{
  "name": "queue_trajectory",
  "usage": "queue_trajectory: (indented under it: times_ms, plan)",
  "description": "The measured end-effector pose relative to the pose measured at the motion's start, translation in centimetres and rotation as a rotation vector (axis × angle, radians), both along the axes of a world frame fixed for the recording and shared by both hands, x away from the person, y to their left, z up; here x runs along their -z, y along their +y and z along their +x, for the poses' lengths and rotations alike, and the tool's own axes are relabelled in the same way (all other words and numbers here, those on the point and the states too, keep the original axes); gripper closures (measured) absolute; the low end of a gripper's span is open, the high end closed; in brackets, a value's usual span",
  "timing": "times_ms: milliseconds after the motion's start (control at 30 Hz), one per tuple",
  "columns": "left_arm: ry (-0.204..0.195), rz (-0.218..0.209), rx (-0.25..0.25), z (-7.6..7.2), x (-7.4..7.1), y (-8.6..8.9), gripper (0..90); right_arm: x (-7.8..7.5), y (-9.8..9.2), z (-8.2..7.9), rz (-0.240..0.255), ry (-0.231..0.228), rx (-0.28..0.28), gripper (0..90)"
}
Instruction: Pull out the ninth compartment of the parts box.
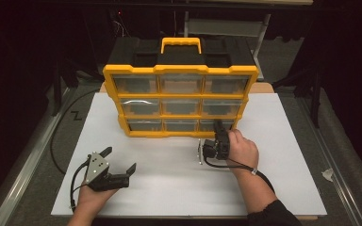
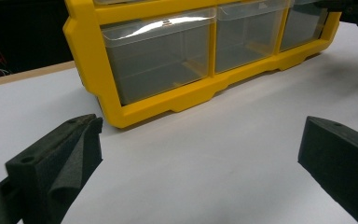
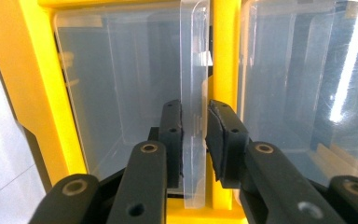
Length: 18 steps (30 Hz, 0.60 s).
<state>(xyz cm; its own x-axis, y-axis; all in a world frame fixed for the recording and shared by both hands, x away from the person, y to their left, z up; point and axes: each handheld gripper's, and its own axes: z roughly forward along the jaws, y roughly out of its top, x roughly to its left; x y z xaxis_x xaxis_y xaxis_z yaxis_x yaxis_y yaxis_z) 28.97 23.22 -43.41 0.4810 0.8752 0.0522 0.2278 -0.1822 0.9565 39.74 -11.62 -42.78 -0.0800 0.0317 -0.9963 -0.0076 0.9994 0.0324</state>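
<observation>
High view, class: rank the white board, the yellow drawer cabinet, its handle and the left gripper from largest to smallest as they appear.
1. white board
2. yellow drawer cabinet
3. left gripper and handle: these look alike in size, and the gripper sits nearer the camera, so no ranking.

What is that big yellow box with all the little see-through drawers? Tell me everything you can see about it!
The yellow box is an upright plastic organizer with a yellow frame, a black top and a yellow carry handle. Its front holds nine clear drawers in three rows of three, all looking empty. It stands at the far side of the white board on the table. The right gripper has its jaws on either side of the clear pull tab of the bottom right drawer. The left gripper rests open, apart from the box.
</observation>
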Motion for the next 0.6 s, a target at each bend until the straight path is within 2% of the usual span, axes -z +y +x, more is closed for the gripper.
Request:
queue_trajectory:
  times_ms: [67, 133, 167, 200, 233, 300, 367, 400, 467, 600]
  plan:
    - [0.000, -0.001, -0.002, 0.01, 0.00, 0.04, 0.2, 0.00, -0.02, 0.08, 0.013, -0.003, -0.010, 78.9]
    - [0.000, -0.001, -0.003, 0.01, -0.01, 0.07, 0.2, -0.31, 0.02, -0.02, 0.003, 0.007, -0.003, 79.1]
    - [-0.001, -0.002, -0.003, 0.00, -0.02, 0.08, 0.2, -0.20, -0.05, 0.01, 0.034, 0.011, -0.005, 79.2]
    - [-0.002, -0.002, -0.003, 0.00, -0.02, 0.10, 0.1, -0.45, -0.01, -0.14, 0.023, 0.020, 0.006, 79.2]
    - [-0.001, -0.002, -0.003, 0.01, -0.02, 0.11, 0.2, -0.59, -0.03, -0.13, 0.011, 0.003, -0.009, 79.6]
    - [0.000, -0.001, -0.004, 0.02, -0.01, 0.15, 0.2, -0.46, -0.08, -0.24, 0.027, 0.009, -0.004, 80.1]
    - [-0.001, -0.005, -0.005, 0.00, -0.03, 0.19, 0.2, -0.48, -0.06, -0.39, 0.020, 0.009, 0.001, 80.0]
    - [-0.002, -0.006, -0.005, 0.00, -0.03, 0.21, 0.1, -0.49, -0.10, -0.30, 0.018, -0.003, -0.016, 80.0]
    - [-0.002, -0.007, -0.007, -0.01, -0.04, 0.25, 0.2, -0.54, -0.07, -0.51, 0.016, 0.014, 0.004, 81.0]
    - [-0.003, -0.008, -0.009, -0.04, -0.07, 0.33, 0.2, -0.62, -0.12, -0.49, 0.011, 0.017, -0.012, 82.1]
